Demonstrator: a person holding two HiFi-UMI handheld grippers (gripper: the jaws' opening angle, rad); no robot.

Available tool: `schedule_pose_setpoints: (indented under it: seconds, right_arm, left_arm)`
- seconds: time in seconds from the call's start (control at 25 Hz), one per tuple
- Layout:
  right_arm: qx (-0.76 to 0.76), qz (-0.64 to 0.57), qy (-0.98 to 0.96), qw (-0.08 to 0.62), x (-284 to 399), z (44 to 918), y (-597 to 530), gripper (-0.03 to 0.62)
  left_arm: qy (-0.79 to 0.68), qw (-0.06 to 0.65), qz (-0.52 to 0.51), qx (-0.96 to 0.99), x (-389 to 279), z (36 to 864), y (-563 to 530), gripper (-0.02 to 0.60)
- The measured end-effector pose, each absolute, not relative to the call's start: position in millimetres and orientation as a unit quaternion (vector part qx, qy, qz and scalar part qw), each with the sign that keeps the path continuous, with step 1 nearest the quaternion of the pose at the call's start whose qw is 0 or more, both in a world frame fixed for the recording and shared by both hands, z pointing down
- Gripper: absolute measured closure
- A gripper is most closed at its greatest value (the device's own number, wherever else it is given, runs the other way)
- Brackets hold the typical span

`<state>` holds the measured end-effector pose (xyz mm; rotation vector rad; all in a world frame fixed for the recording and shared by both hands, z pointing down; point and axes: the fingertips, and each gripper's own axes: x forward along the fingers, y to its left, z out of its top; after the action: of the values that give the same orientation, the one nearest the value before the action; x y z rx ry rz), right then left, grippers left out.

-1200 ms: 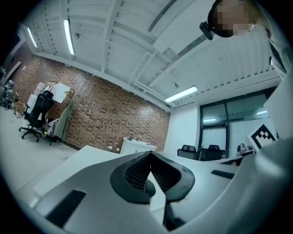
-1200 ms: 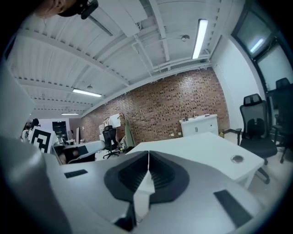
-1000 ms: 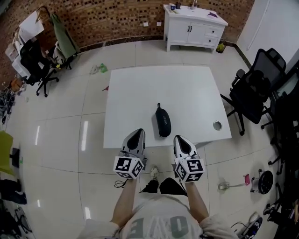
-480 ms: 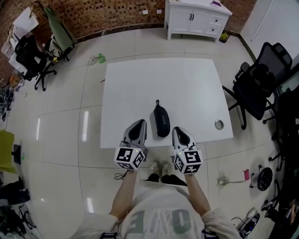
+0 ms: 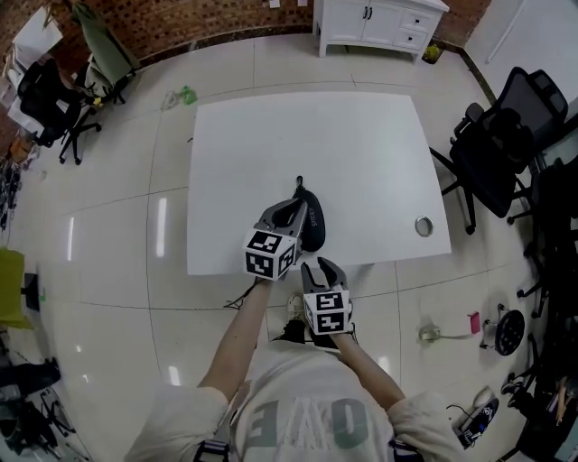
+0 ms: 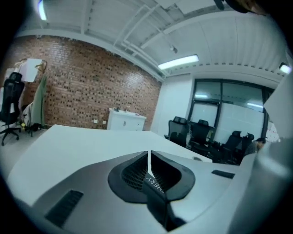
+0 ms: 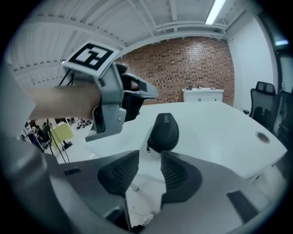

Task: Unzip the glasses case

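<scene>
From the head view I look steeply down on a pale tiled floor (image 5: 117, 271) that fills the frame. At the centre stands a large white table (image 5: 298, 135). Black office chairs (image 5: 492, 153) crowd the right edge, and a white cabinet (image 5: 379, 23) sits at the top against a brick wall (image 5: 181, 27).

The left gripper (image 5: 291, 212) reaches over the table's near edge, just below the middle of the frame, and covers the near left part of the glasses case (image 5: 313, 224). In the left gripper view its two pads stand almost together, with only a thin slit of light between them, and I see nothing pinched there.

The right gripper (image 5: 320, 265) hangs lower in the frame, at the table's near edge and short of the case. Its jaws have just been opening and now stand wide apart. Between them I see only the table edge and the floor below.

The case is black, oval and zipped. It lies on the table near the front edge, slightly right of centre. In the right gripper view it sits just beyond the open jaws, with its zipper pull hanging at the lower left of its near end.

A small round metal grommet (image 5: 422, 226) sits in the table's lower right corner.
</scene>
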<state>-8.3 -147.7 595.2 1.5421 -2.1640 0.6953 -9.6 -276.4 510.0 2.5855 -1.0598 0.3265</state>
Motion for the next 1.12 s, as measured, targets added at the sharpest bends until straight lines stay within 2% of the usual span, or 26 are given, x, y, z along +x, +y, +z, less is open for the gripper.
schedule_pose_setpoints:
  seconds: [0.24, 0.48, 0.72, 0.92, 1.12]
  right_arm:
    - [0.530, 0.268, -0.769, 0.237, -41, 613, -155, 0.469]
    - [0.532, 0.277, -0.764, 0.238, -34, 621, -163, 0.470]
    - [0.546, 0.302, -0.745, 0.237, -15, 625, -173, 0.470]
    - [0.595, 0.310, -0.706, 0.226, 41, 627, -188, 0.470]
    - [0.593, 0.274, -0.712, 0.259, 44, 624, -190, 0.469]
  left_arm:
    - [-0.224, 0.118, 0.227, 0.940, 30, 535, -279, 0.586]
    - [-0.173, 0.136, 0.286, 0.933, 37, 568, -274, 0.586]
    - [-0.192, 0.169, 0.255, 0.932, 36, 571, -279, 0.586]
    - [-0.222, 0.185, 0.230, 0.930, 31, 569, -281, 0.586]
    - [-0.249, 0.207, 0.205, 0.924, 27, 570, -281, 0.586]
